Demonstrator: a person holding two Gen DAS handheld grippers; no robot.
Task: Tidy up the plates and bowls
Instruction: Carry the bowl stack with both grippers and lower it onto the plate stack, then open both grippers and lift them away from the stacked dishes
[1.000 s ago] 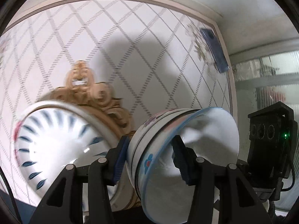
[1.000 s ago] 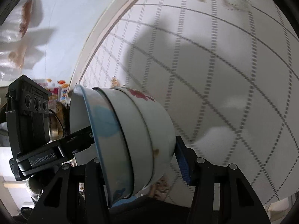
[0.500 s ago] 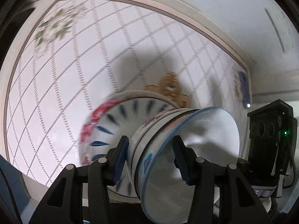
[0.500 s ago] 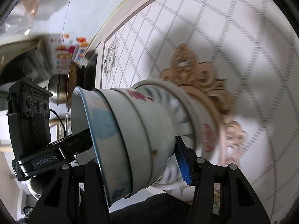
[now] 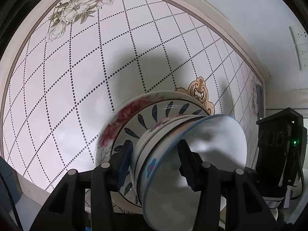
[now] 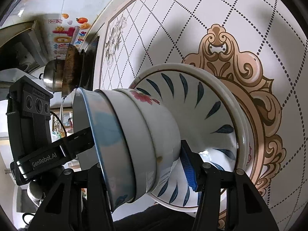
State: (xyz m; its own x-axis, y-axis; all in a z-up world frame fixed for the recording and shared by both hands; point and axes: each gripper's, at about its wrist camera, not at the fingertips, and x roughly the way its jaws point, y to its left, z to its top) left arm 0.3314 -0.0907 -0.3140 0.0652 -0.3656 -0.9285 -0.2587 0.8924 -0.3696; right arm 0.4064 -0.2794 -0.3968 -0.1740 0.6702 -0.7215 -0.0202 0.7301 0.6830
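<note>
Both the left gripper (image 5: 155,161) and right gripper (image 6: 142,164) clamp the nested bowls (image 6: 132,140) from opposite rims, steadying them, apparently just over the blue-leaf plate (image 6: 202,115) at 3 o'clock.

Glazed, glossy ceramic on nested bowls (image 6: 134,140) and leaf-patterned large bowl (image 6: 211,115). Smooth, glossy printed tabletop (image 5: 77,77). Matt black plastic fingers (image 5: 192,169), ribbed blue pads (image 6: 187,167). Shiny steel pot (image 6: 51,77) far left.

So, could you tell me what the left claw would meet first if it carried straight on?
Probably the big leaf-patterned bowl right ahead of the left claw, which grips the stacked bowls; beyond lies the tabletop. Depth is uncertain.
</note>
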